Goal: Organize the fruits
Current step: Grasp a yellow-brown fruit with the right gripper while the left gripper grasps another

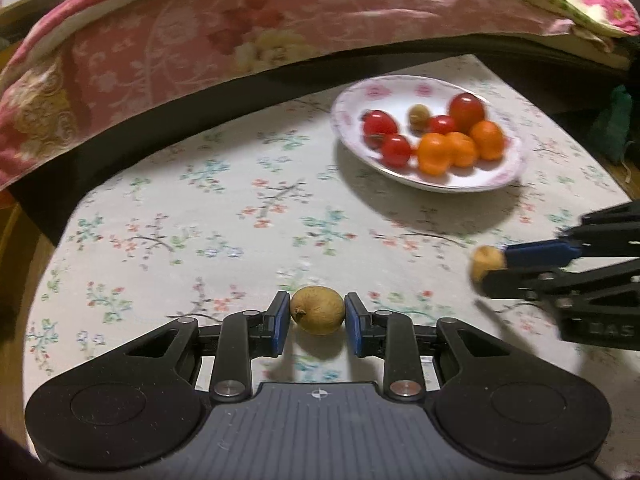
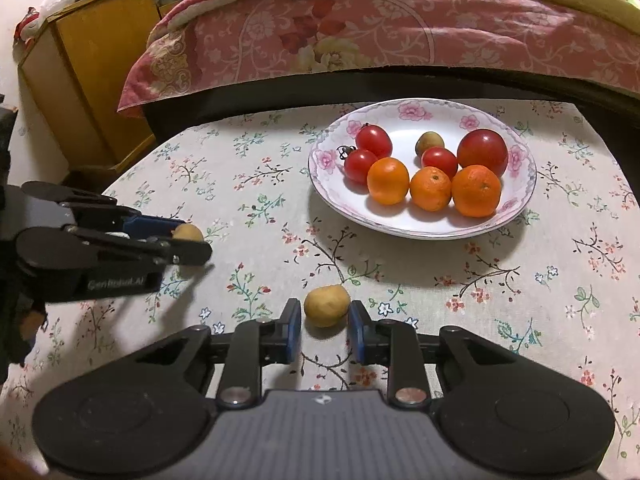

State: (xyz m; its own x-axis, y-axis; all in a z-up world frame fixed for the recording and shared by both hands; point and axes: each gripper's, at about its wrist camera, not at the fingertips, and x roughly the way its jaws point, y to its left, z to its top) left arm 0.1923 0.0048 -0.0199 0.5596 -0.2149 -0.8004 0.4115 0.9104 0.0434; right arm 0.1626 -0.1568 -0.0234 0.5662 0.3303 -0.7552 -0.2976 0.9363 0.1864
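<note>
A white floral plate (image 1: 348, 96) (image 2: 404, 220) holds several red tomatoes, three oranges (image 2: 432, 187) and one small tan fruit (image 2: 429, 143). My left gripper (image 1: 317, 316) is shut on a tan longan-like fruit (image 1: 317, 315), held just above the tablecloth; it also shows at the left of the right wrist view (image 2: 187, 233). My right gripper (image 2: 325, 314) has its pads at the sides of a second tan fruit (image 2: 326, 311); that fruit also shows at the right of the left wrist view (image 1: 486, 262).
The table carries a floral tablecloth (image 2: 248, 184). A bed with a pink floral quilt (image 2: 360, 32) runs along the far edge. A yellow wooden cabinet (image 2: 92, 80) stands at the far left.
</note>
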